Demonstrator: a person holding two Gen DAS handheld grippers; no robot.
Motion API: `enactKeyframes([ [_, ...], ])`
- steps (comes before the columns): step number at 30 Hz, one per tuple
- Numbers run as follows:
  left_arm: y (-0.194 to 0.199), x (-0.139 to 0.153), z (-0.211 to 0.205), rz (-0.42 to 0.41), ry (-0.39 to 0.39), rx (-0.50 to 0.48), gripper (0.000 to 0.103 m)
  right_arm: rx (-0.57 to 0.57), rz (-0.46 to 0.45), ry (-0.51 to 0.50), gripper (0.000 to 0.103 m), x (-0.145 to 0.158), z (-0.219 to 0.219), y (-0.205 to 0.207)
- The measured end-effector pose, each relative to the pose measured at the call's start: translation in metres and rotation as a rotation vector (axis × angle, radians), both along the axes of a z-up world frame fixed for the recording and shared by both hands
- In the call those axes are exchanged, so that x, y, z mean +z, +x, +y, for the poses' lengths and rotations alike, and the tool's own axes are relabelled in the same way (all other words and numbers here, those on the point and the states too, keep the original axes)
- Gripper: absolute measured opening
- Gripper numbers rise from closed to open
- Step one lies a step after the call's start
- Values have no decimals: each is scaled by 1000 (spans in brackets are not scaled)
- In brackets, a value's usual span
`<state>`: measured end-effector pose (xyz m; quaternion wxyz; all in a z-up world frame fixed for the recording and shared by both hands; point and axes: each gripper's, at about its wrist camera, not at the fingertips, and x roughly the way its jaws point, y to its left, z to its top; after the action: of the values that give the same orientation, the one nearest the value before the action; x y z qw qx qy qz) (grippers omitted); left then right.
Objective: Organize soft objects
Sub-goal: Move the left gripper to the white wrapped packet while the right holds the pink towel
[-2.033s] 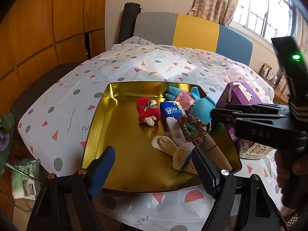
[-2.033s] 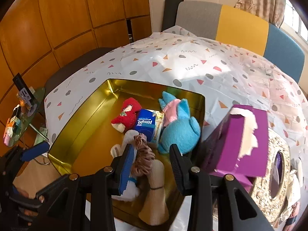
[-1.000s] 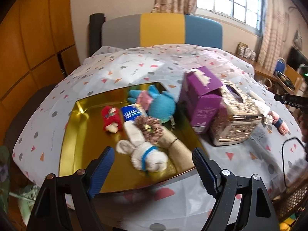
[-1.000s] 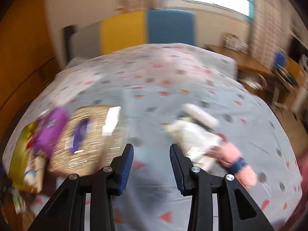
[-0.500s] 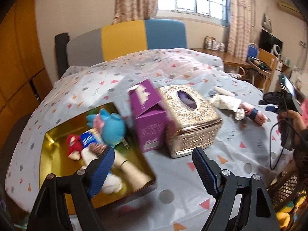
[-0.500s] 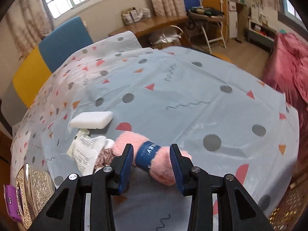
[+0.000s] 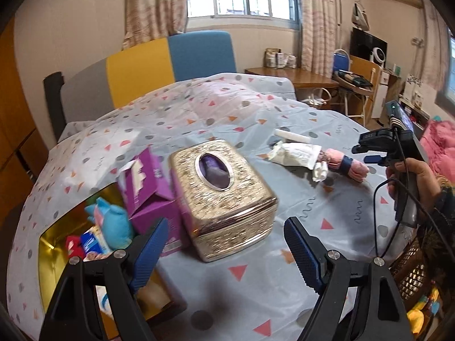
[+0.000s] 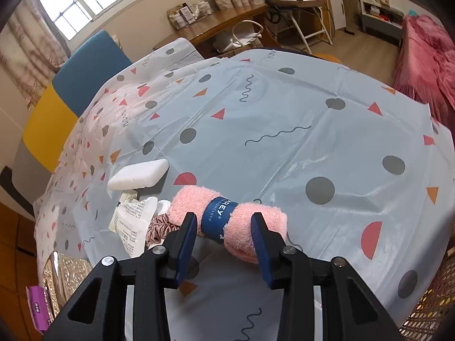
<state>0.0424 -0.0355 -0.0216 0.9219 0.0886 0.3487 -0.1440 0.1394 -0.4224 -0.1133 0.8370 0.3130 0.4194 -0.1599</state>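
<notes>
Straddling the rolled pink dishcloth [image 8: 227, 221] near the tabletop's [image 8: 284, 130] right edge, the right claw [image 8: 224, 236] gapes wide, gripping nothing. Risk: a shallow bite could snag only the blue band [image 8: 217, 218] and unroll it. The pink scrunchie [image 8: 160, 228], paper packet [image 8: 130, 221] and white sponge [image 8: 138, 174] crowd its left end. The left claw [image 7: 224, 253] hovers spread and empty before the gold tissue box [image 7: 224, 193].

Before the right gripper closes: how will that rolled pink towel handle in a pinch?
The rolled pink towel looks like fluffy terry, so it will probably compress and feel light. The blue band cinches only its middle, between the open fingers of the right gripper, so the ends may droop when lifted. Its nap should resist slipping; on the tablecloth it could roll if nudged sideways.
</notes>
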Motion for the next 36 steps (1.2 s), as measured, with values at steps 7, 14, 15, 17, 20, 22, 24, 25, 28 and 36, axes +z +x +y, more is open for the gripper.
enactKeyframes([
  [7,15,1,-30,13,1,-54,83,-3,-8,38,39,-1,-3,-1],
  [14,27,2,-58,23,5,-100,83,-7,-24,76,39,-2,-7,-3],
  [15,28,1,-63,27,5,-108,83,-10,-25,80,39,-2,-8,-3],
  [17,33,1,-73,40,-4,-123,83,-18,-28,91,39,-2,-10,-4],
  [20,40,-1,-85,52,-8,-142,81,-48,-35,106,39,-2,-15,-8],
  [22,47,-3,-95,77,-23,-160,76,-73,-42,124,39,-3,-20,-12],
  [24,53,-6,-103,95,-26,-166,73,-101,-49,145,39,-4,-25,-15],
  [25,57,-8,-109,106,-27,-171,71,-109,-51,152,39,-4,-27,-16],
  [28,69,-15,-121,150,-37,-176,64,-124,-53,178,39,-6,-31,-18],
  [36,107,-41,-147,337,-147,-131,63,-96,-66,203,39,-6,-28,-16],
])
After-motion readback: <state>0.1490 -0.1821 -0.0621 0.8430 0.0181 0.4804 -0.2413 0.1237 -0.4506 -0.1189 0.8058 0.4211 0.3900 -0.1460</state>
